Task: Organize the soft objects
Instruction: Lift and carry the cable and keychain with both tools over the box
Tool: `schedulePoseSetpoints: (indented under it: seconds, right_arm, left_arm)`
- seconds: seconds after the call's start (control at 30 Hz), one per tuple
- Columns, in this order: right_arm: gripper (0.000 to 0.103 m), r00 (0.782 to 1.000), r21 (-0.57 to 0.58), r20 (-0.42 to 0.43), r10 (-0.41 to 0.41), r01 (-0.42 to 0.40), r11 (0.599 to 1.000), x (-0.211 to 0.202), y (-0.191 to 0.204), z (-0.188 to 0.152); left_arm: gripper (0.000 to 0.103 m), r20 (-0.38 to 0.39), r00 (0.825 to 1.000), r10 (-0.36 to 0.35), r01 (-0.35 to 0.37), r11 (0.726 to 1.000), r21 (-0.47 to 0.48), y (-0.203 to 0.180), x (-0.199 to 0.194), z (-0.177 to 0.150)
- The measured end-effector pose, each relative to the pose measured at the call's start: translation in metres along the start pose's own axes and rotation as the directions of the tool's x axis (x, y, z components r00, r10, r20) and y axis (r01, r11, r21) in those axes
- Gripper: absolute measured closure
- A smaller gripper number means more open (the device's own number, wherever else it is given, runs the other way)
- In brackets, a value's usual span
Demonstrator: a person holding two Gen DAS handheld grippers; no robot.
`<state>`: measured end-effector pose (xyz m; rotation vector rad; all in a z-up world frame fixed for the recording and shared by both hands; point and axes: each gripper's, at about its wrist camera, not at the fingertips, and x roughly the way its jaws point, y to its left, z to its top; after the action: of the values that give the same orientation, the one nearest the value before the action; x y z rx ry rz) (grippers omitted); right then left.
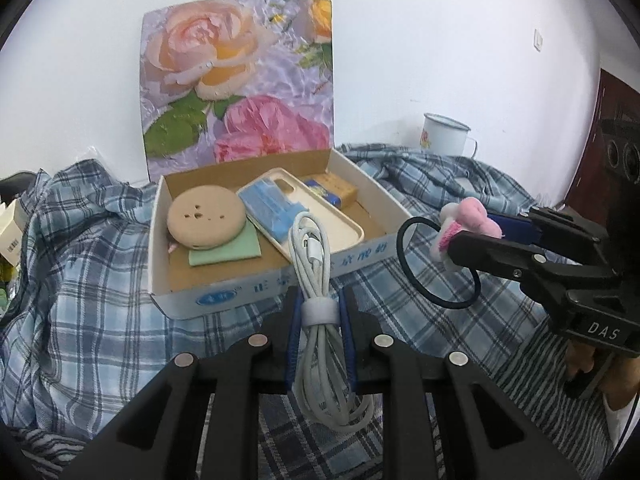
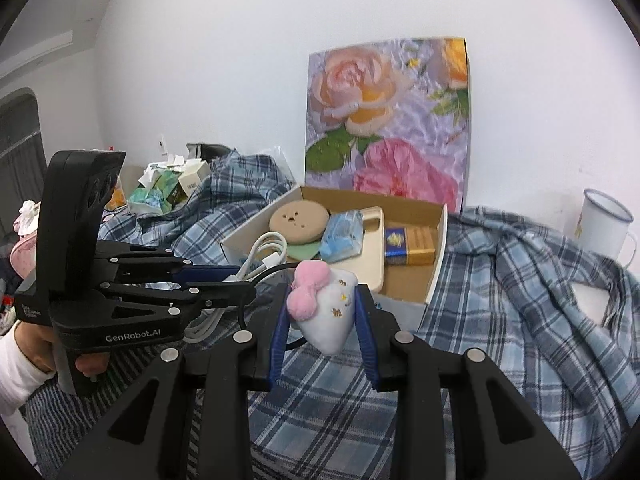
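Note:
My left gripper (image 1: 320, 300) is shut on a coiled white cable (image 1: 316, 264), held just in front of the open cardboard box (image 1: 200, 296); the cable's top loop reaches over the box's front wall. My right gripper (image 2: 324, 300) is shut on a white plush hair tie with a pink bow (image 2: 326, 304), its black elastic loop (image 1: 436, 264) hanging free, right of the box. In the box lie a tan round cushion (image 1: 206, 220), a green cloth (image 1: 228, 250), a blue packet (image 1: 268, 204), a cream phone case (image 1: 320, 216) and a gold-and-blue pack (image 1: 332, 190).
A blue plaid cloth (image 1: 100, 288) covers the surface. The box's floral lid (image 1: 240, 92) stands against the white wall. A white enamel mug (image 1: 444, 134) stands back right. Small boxes and tissues (image 2: 168, 188) clutter the far left.

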<state>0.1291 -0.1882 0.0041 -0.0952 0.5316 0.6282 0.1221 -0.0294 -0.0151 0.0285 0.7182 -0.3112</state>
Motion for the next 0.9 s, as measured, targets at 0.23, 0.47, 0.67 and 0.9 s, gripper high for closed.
schedulePoseSetpoints:
  seconds: [0.23,0.47,0.67,0.9]
  right_arm:
    - [0.072,0.999,-0.012,0.034,-0.014,0.015,1.000,-0.005,0.004,0.003]
    - [0.072,0.997,-0.024,0.081,-0.016,0.018,1.000,-0.012,0.011,0.009]
    - [0.072,0.991,-0.059,0.133,-0.013,0.021,0.998,-0.022,0.023,0.022]
    - [0.072,0.981,-0.069,0.192,-0.028,0.043,0.997,-0.039,0.033,0.050]
  left_arm:
    - [0.083,0.050,0.999,-0.002,0.003,1.000,-0.006,0.003,-0.014,0.005]
    - [0.083,0.092,0.996,-0.001,0.003,1.000,-0.022,0.008,-0.027,0.009]
    - [0.083,0.131,0.991,0.012,-0.008,0.999,-0.032,0.014,-0.041,0.015]
    - [0.083,0.166,0.985,0.052,-0.052,0.999,-0.004,0.018,-0.059,0.027]
